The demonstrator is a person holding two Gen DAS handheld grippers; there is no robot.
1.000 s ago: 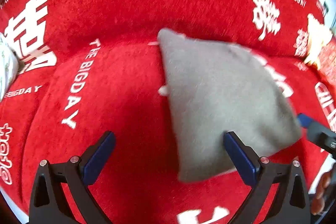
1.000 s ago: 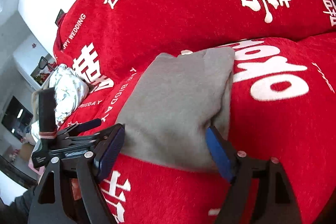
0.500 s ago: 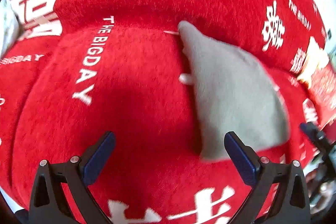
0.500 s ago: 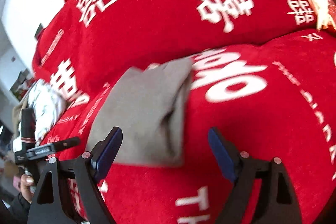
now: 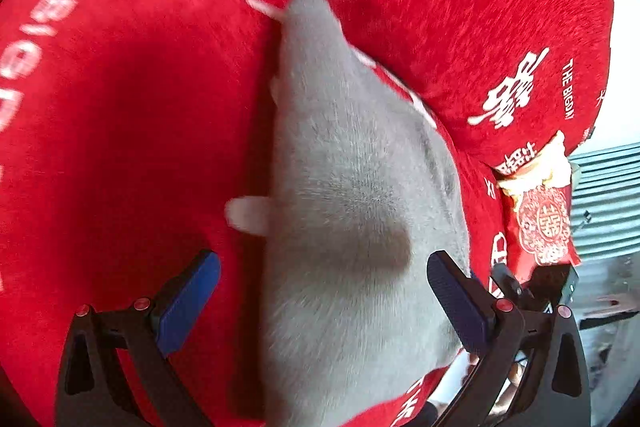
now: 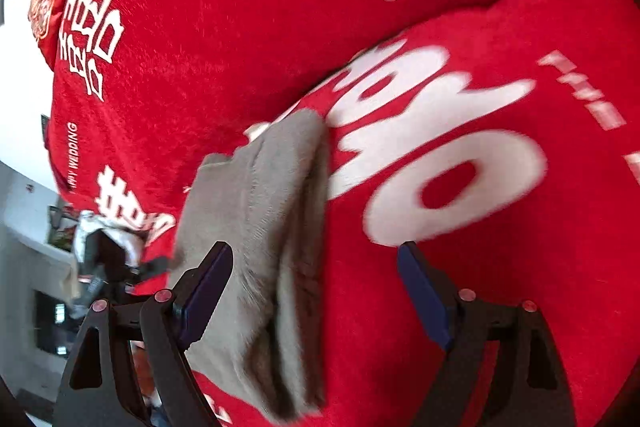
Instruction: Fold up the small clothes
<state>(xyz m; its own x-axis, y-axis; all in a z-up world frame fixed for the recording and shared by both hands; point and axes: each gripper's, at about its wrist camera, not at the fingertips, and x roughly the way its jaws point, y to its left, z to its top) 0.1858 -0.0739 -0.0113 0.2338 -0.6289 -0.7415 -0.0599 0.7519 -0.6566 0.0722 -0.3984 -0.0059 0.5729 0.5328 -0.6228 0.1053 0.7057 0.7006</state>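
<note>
Grey folded cloth [image 5: 352,227] on red cover [image 5: 120,127] — both tongs spread, empty.

The grey cloth [image 5: 352,227] is cut off at the bottom edge of the left view, and its near end is blurred. In the right view the white letters [image 6: 440,147] on the red cover [image 6: 200,47] are smeared. At lower left, the room [image 6: 44,287] is too blurred to read.
</note>
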